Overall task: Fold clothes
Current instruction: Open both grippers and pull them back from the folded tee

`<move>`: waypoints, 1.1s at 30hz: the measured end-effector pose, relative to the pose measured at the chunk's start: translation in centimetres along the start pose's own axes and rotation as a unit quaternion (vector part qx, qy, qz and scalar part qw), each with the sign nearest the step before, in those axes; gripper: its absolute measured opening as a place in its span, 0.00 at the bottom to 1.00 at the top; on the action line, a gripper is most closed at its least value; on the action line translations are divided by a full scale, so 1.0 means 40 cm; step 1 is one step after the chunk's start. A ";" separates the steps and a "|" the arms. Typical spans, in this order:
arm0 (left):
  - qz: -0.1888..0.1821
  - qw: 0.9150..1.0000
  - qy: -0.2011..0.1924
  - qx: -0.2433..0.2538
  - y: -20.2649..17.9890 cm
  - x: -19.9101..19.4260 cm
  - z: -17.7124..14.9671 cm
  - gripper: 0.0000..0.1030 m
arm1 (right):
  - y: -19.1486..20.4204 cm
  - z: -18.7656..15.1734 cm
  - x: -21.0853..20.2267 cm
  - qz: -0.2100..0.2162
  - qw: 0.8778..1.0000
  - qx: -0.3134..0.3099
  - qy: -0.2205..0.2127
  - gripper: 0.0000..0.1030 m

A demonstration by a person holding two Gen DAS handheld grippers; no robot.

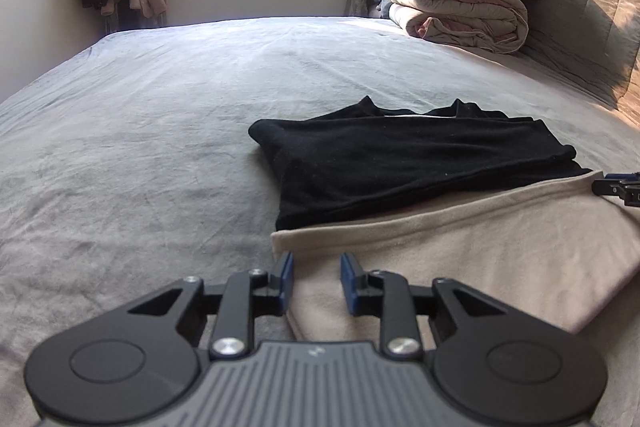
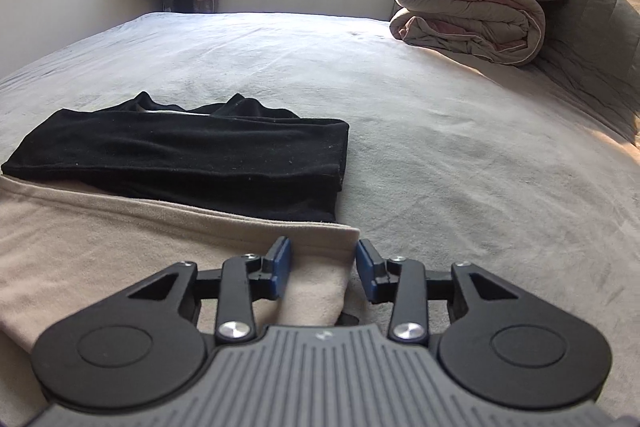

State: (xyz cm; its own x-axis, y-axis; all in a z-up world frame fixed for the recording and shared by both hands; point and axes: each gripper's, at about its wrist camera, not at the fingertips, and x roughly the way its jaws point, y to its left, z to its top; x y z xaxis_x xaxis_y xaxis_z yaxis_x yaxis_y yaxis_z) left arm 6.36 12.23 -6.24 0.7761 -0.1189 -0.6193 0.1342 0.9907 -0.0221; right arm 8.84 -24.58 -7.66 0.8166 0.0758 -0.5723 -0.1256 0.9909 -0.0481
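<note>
One piece looks finished: a black garment (image 1: 404, 163) lies folded into a flat rectangle on the grey bedsheet (image 1: 140, 131), in the middle of the left wrist view and at centre left of the right wrist view. Its collar end pokes up along the far edge.

The piece in hand is a beige garment (image 1: 460, 259), spread across the lower right of the left wrist view and the lower left of the right wrist view, its far edge overlapping the near edge of the black one. It appears already doubled over, though how many folds it has taken is hard to judge from so low an angle.

The left gripper (image 1: 316, 277) stands with its jaws apart over the beige cloth's left corner, holding nothing. The right gripper (image 2: 323, 263) is likewise spread, its blue pads astride the cloth's right corner without pinching it.

What remains, by my reading, is at least one more fold of the beige garment.
</note>
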 end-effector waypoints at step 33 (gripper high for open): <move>-0.097 0.992 0.029 0.073 -0.154 -0.089 -0.077 0.30 | 0.160 -0.066 -0.151 0.094 0.993 -0.068 0.013 0.45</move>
State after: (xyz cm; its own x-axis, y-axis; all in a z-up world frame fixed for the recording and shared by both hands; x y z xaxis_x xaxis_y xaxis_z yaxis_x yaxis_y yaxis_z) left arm 0.85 6.75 -6.32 0.6902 -0.2989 -0.6590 0.3693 0.9287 -0.0345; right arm 1.62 -18.98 -6.65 0.7571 0.2525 -0.6026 -0.3500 0.9355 -0.0477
